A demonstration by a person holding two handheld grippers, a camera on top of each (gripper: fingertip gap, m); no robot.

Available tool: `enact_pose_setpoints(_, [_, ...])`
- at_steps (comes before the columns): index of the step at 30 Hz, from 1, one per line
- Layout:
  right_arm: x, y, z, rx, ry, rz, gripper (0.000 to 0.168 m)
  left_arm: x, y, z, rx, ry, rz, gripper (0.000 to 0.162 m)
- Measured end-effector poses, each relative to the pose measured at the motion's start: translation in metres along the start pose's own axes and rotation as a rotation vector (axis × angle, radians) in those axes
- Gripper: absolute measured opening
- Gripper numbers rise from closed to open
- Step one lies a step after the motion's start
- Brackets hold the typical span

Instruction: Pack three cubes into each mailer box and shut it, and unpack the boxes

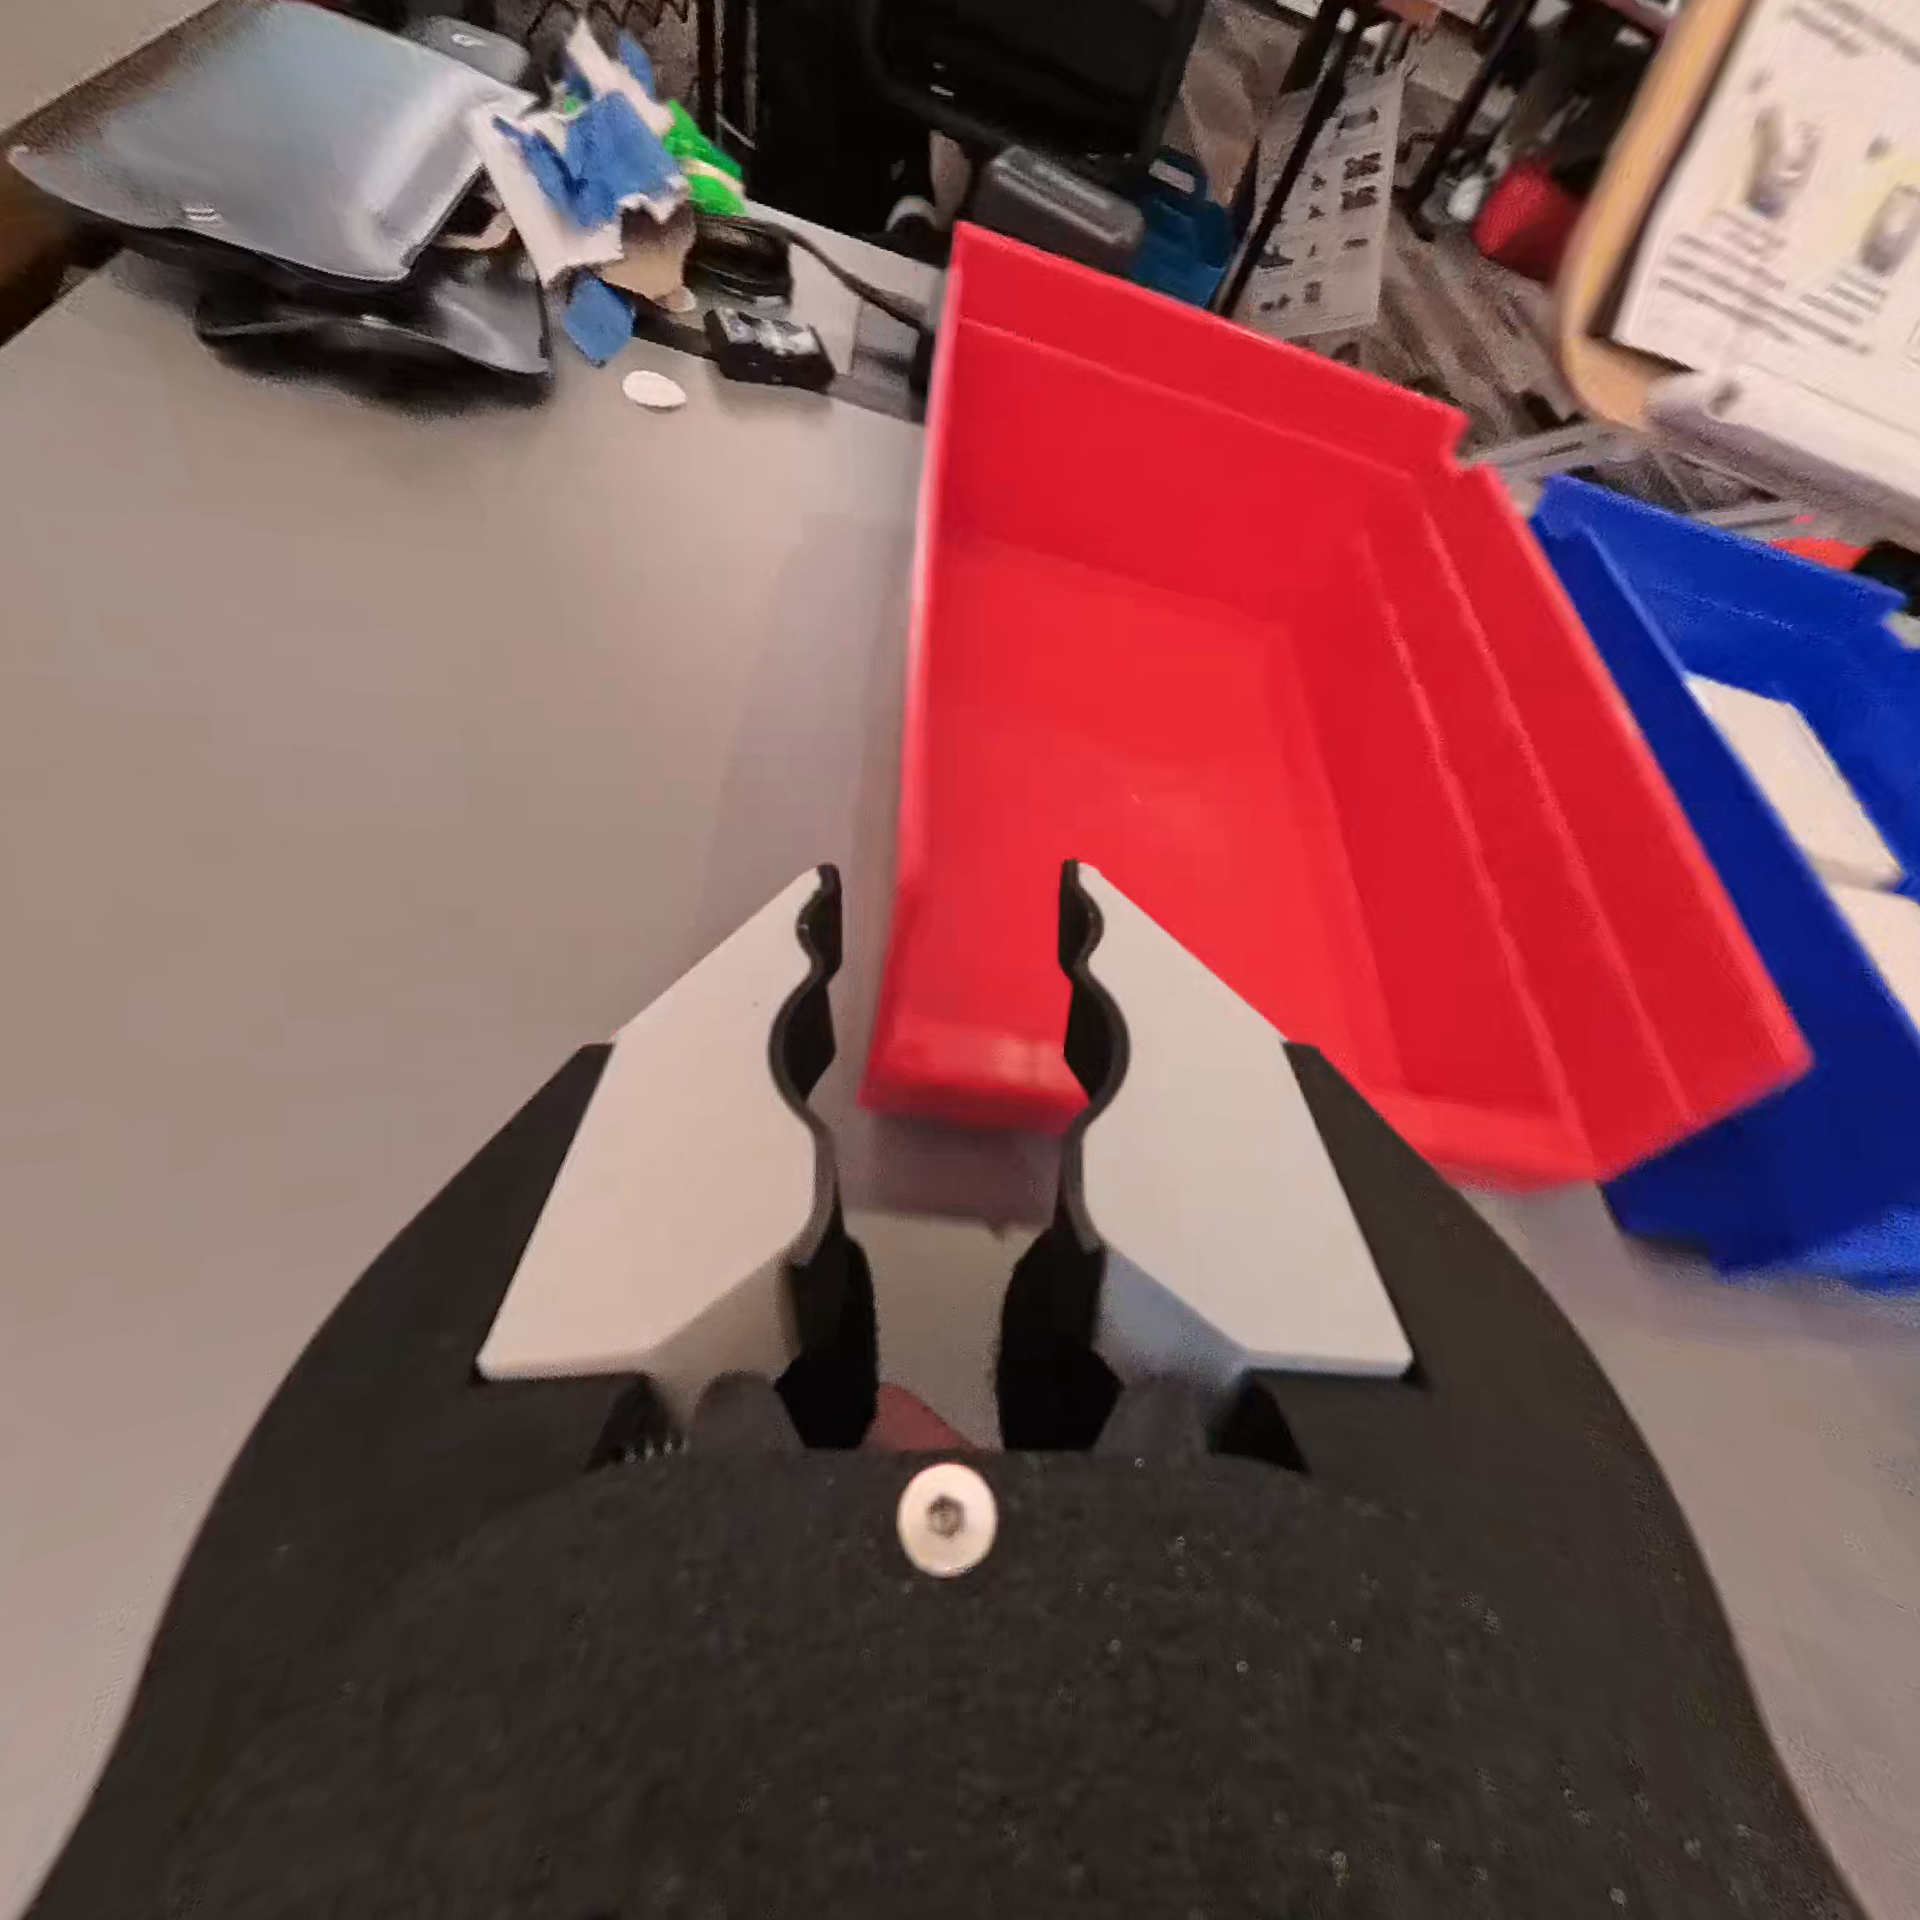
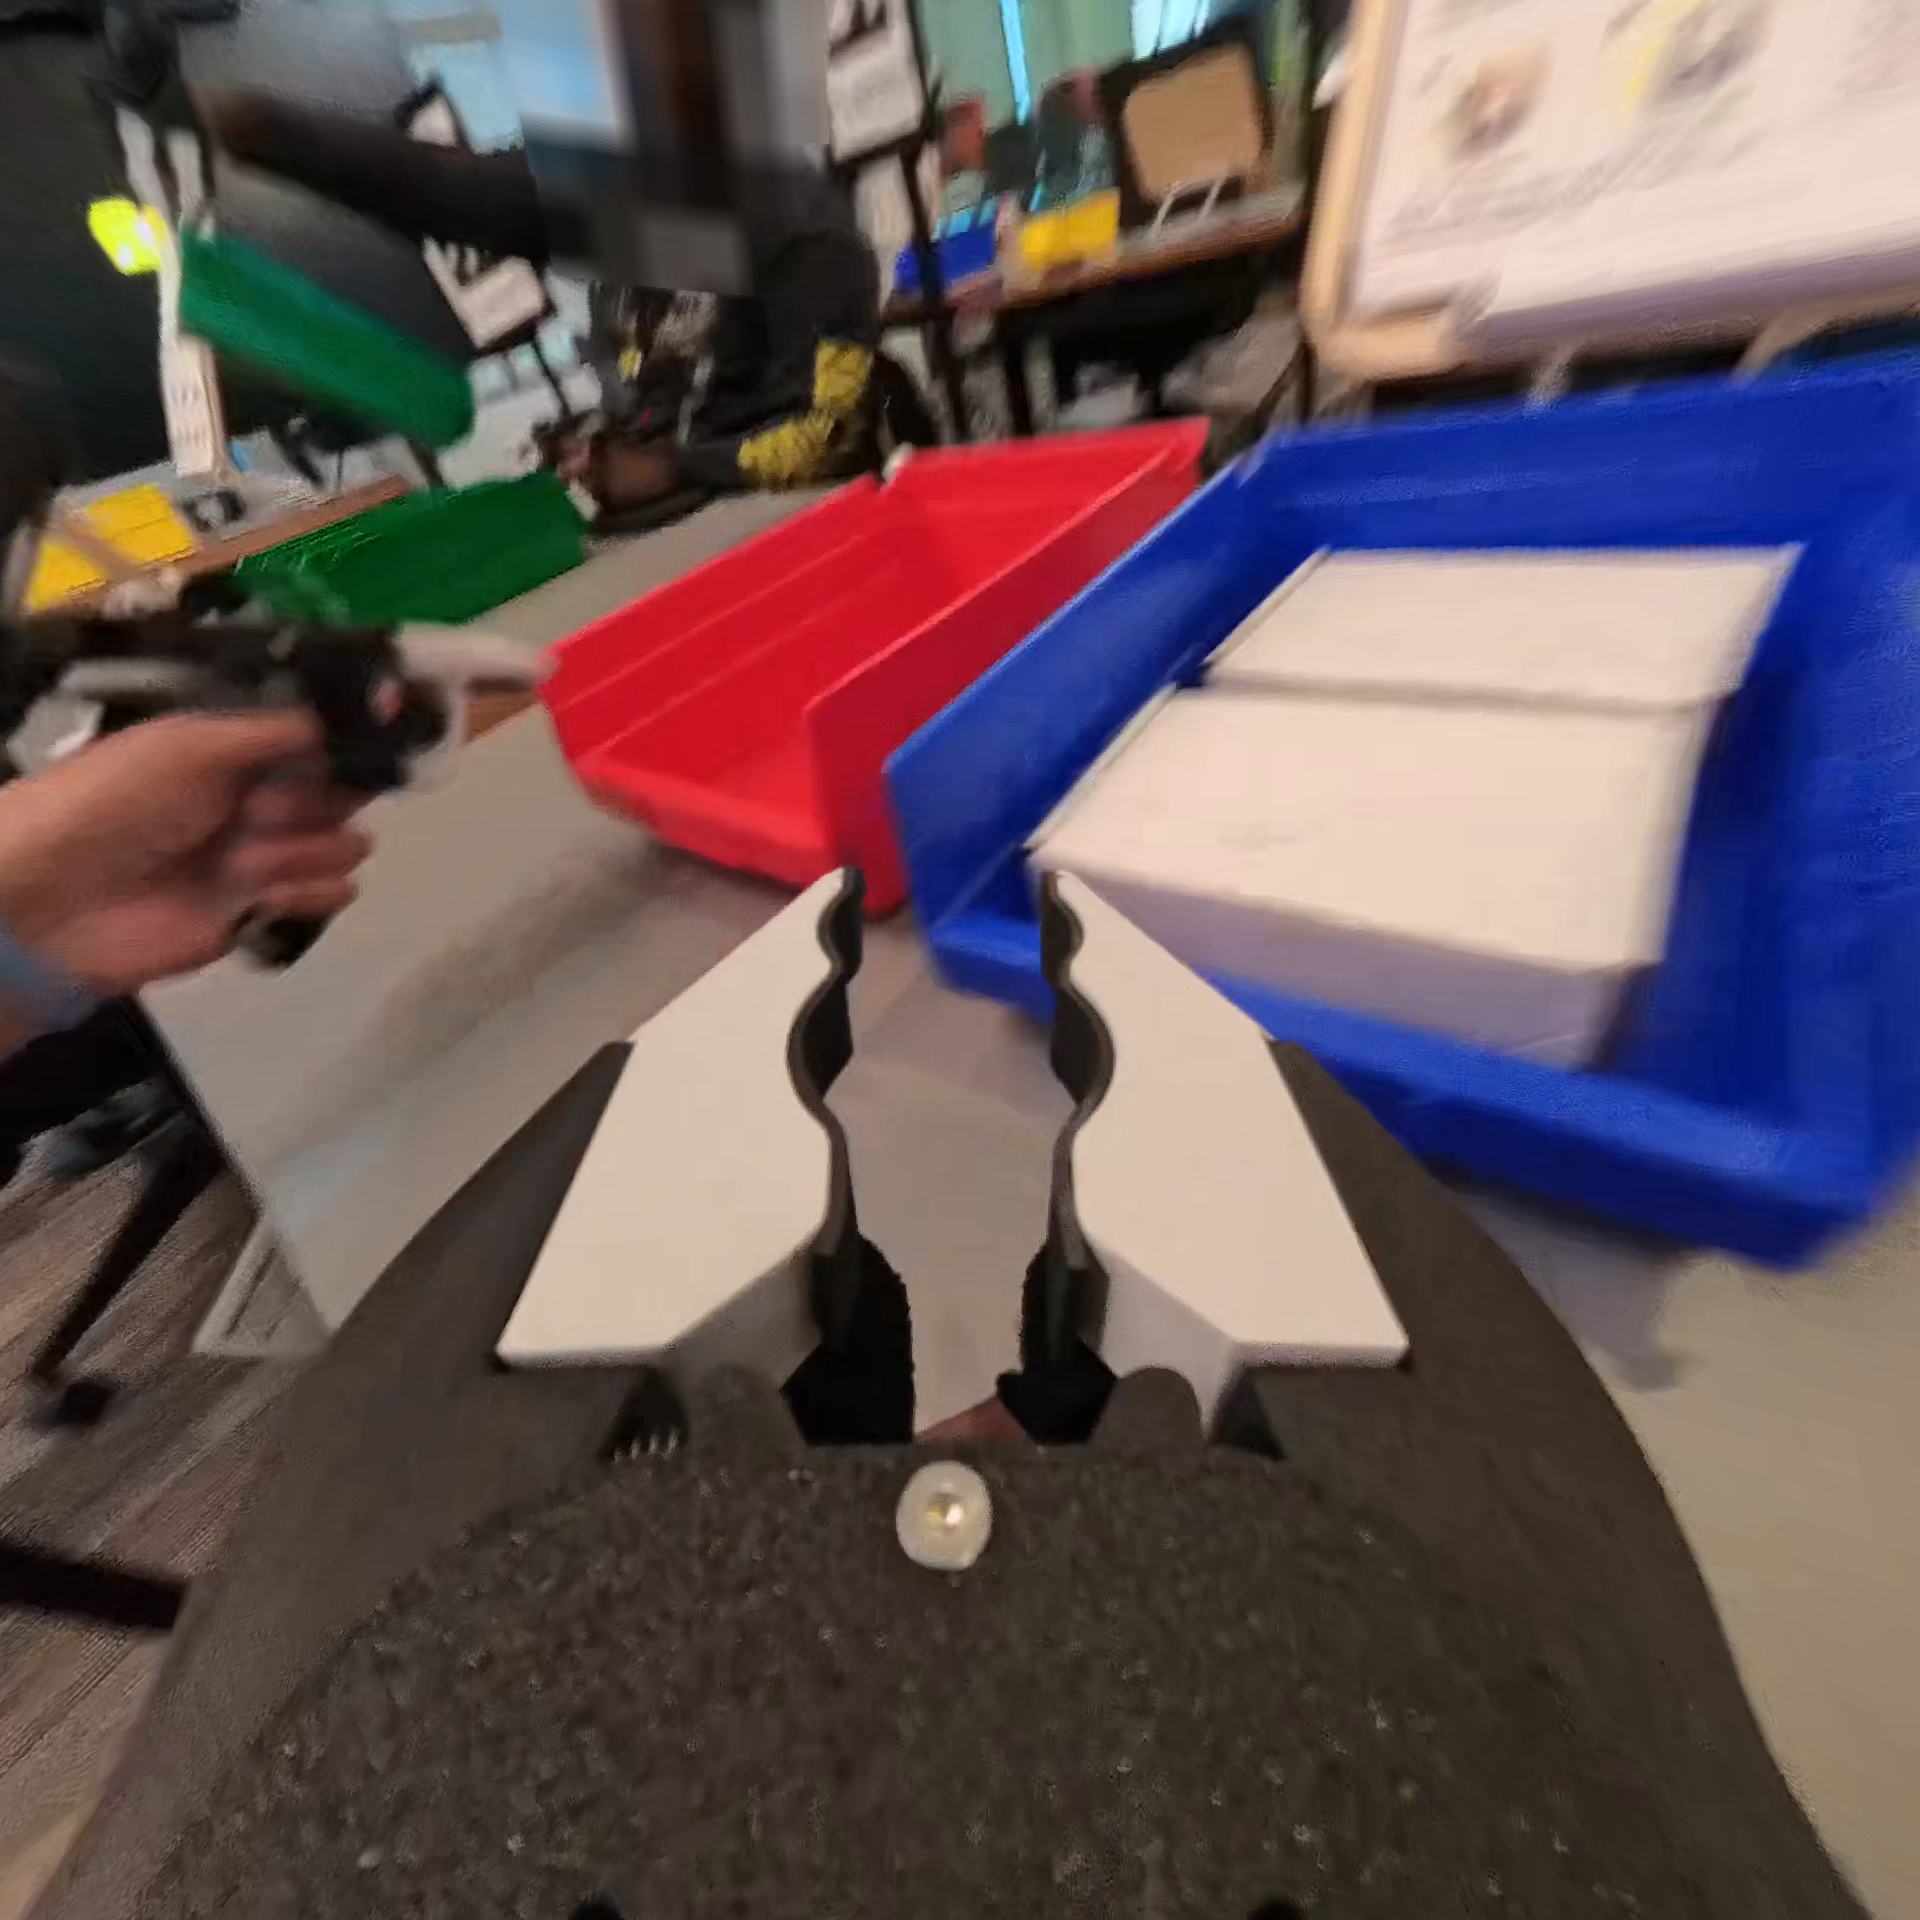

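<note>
Both tongs, left tongs (image 1: 948,883) and right tongs (image 2: 951,894), spread, empty. Two shut white mailer boxes (image 2: 1382,831) inside blue bin (image 2: 1818,831) near table's right edge; likely light, stiff cardboard, pinch box edge.

Red bin (image 1: 1195,665): smooth glossy plastic. Blue bin (image 2: 1558,1164): plastic (blurred). Mailer boxes (image 2: 1351,842): matt white card. Table (image 1: 416,727): matt grey.

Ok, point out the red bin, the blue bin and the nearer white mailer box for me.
red bin (image 1: 1143,727), left wrist view, on its bare floor.
blue bin (image 2: 1558,1143), right wrist view, on its near wall.
nearer white mailer box (image 2: 1371,831), right wrist view, on its lid.
</note>
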State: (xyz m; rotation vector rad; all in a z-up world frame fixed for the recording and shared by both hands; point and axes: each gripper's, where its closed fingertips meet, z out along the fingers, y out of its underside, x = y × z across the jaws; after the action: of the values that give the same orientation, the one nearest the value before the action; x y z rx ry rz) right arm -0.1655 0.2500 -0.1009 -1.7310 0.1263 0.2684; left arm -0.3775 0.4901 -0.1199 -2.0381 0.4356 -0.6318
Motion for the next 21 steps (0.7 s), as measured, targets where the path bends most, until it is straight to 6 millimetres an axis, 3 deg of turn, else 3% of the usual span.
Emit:
enact_pose_setpoints(2, [-0.039,0.042,0.02,-0.123,-0.046,0.047,0.036,-0.01,0.001,0.028,-0.049,-0.016,0.016,0.036])
enact_pose_setpoints(3, [-0.058,0.057,0.025,-0.174,-0.083,0.05,0.039,-0.008,0.01,0.038,-0.111,-0.003,0.047,0.02])
enact_pose_setpoints(5, [-0.072,0.062,0.03,-0.188,-0.065,-0.01,0.04,-0.011,0.028,0.043,-0.192,-0.042,0.127,0.002])
enact_pose_setpoints(6, [-0.072,0.056,0.033,-0.169,-0.033,-0.054,0.039,-0.009,0.033,0.039,-0.184,-0.042,0.153,0.002])
enact_pose_setpoints(9, [-0.063,0.042,0.048,-0.14,0.055,-0.094,0.04,-0.003,0.049,0.012,-0.176,-0.066,0.138,0.004])
enact_pose_setpoints(14, [-0.049,0.051,0.082,-0.198,0.205,-0.067,0.051,0.011,0.084,-0.048,-0.15,-0.068,0.127,0.007])
enact_pose_setpoints(15, [-0.05,0.058,0.087,-0.227,0.216,-0.072,0.046,0.012,0.09,-0.06,-0.153,-0.077,0.126,0.006])
enact_pose_setpoints(17, [-0.057,0.075,0.089,-0.331,0.225,-0.062,0.015,0.013,0.097,-0.082,-0.14,-0.091,0.133,0.006])
enact_pose_setpoints(21, [-0.073,0.063,0.078,-0.336,0.255,-0.094,0.005,0.011,0.092,-0.118,-0.041,-0.243,0.243,0.0])
